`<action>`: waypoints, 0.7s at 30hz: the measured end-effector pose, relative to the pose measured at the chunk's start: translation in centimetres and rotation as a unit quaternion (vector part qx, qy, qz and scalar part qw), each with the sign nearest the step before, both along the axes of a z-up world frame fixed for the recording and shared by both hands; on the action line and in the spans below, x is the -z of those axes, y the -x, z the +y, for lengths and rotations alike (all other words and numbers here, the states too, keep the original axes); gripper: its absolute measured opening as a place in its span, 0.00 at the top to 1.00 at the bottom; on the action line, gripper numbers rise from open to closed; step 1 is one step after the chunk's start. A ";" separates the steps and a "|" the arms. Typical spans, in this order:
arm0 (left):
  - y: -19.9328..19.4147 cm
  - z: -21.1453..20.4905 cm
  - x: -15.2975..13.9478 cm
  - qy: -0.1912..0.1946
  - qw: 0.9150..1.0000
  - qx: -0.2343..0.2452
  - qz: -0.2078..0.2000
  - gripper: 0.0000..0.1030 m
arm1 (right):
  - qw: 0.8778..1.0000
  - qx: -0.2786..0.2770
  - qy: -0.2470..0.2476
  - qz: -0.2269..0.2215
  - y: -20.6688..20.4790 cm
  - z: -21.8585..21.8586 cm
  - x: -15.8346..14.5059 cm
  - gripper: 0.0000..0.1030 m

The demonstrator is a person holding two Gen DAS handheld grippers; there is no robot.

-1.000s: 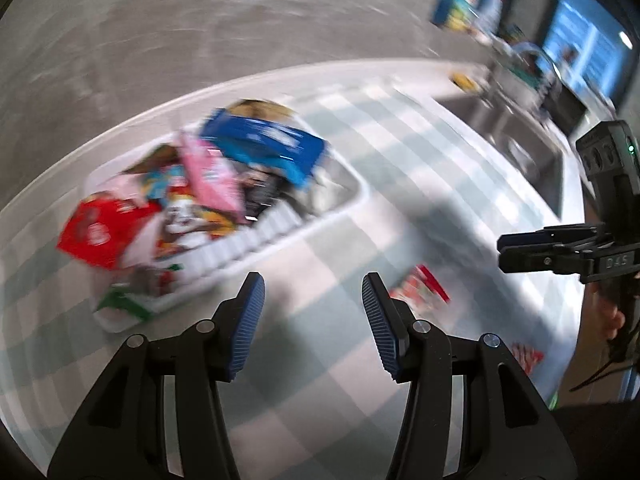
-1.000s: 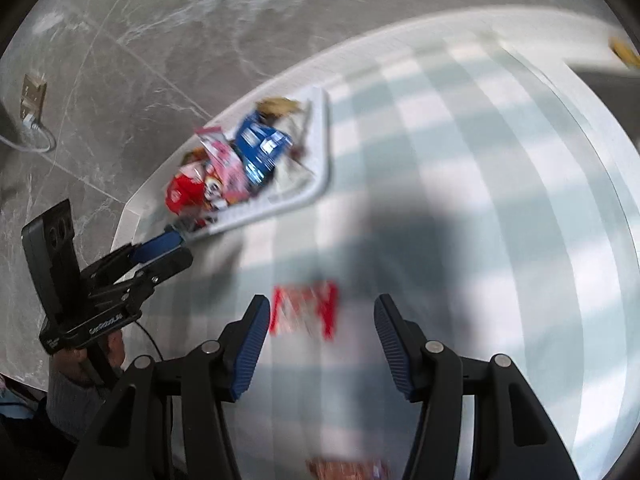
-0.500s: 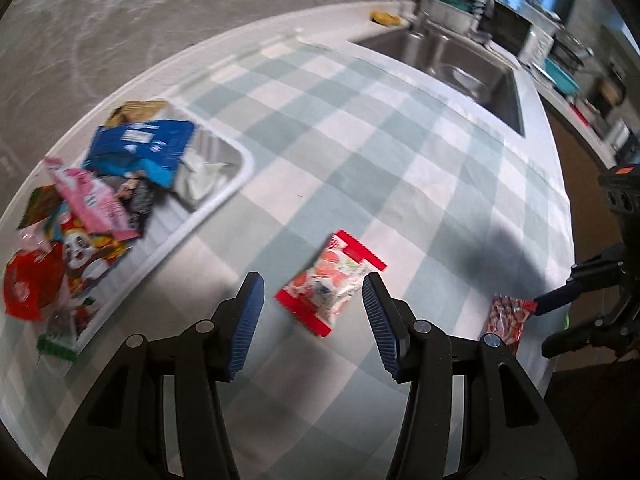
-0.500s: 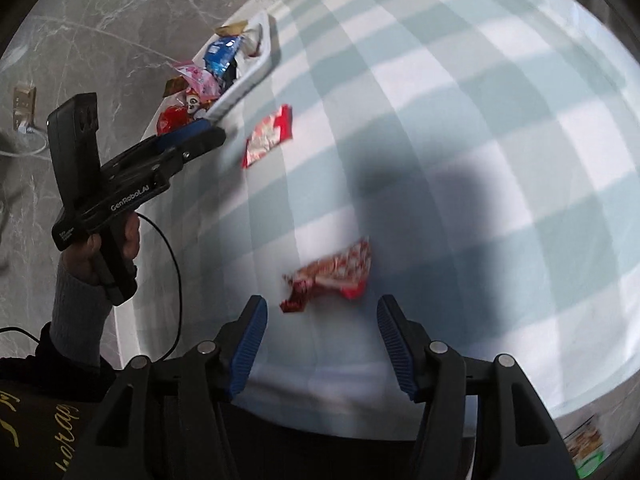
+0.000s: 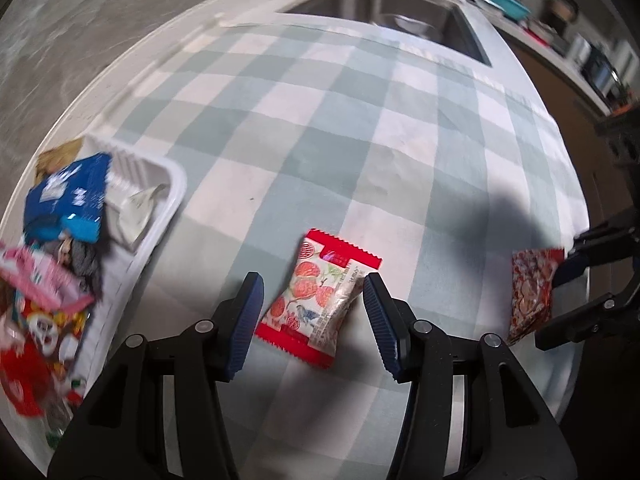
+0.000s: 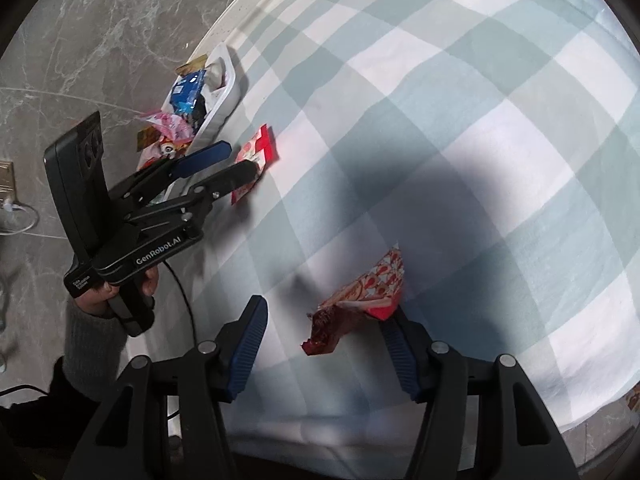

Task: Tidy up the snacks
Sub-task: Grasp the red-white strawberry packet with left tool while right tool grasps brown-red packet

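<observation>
Left gripper (image 5: 312,312) fingers spread around the red-and-white packet (image 5: 320,300), print unreadable; right gripper (image 6: 324,344) fingers spread, its crumpled red packet (image 6: 360,304) half shadowed. "GenRobot.AI" reads clearly.

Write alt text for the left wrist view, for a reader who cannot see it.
The left gripper points down at a red-and-white snack packet lying between its open blue fingers on a checked tablecloth. A white tray heaped with snacks sits at left, a sink beyond, and the right gripper straddles a second red packet at right.
</observation>
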State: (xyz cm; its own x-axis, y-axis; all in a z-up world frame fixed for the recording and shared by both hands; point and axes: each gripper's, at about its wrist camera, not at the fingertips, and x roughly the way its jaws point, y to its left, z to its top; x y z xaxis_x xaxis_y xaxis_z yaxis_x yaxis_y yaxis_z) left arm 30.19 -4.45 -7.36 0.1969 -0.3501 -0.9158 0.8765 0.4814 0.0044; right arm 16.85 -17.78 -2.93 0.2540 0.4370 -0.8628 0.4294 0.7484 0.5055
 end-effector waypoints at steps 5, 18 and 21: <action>0.4 -0.8 1.2 -0.019 0.999 0.035 -0.001 0.51 | 0.998 -0.030 0.061 0.002 -1.7 1.3 -0.2 0.53; 0.7 -0.6 1.2 -0.006 0.999 0.053 -0.005 0.63 | 0.978 -0.123 0.171 0.003 -2.7 3.5 -0.3 0.77; 1.3 -0.7 1.1 -0.006 0.998 0.060 -0.008 0.69 | 0.979 -0.126 0.163 -0.003 -2.6 3.5 -0.2 0.78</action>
State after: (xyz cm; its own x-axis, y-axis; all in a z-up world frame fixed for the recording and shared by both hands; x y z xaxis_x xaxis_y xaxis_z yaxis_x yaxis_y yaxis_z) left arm 28.88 -5.12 -8.47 0.1692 -0.3612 -0.9170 0.9275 0.3730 0.0242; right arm 19.47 -14.25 -2.71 0.1785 0.1889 -0.9656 0.2090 0.9517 0.2248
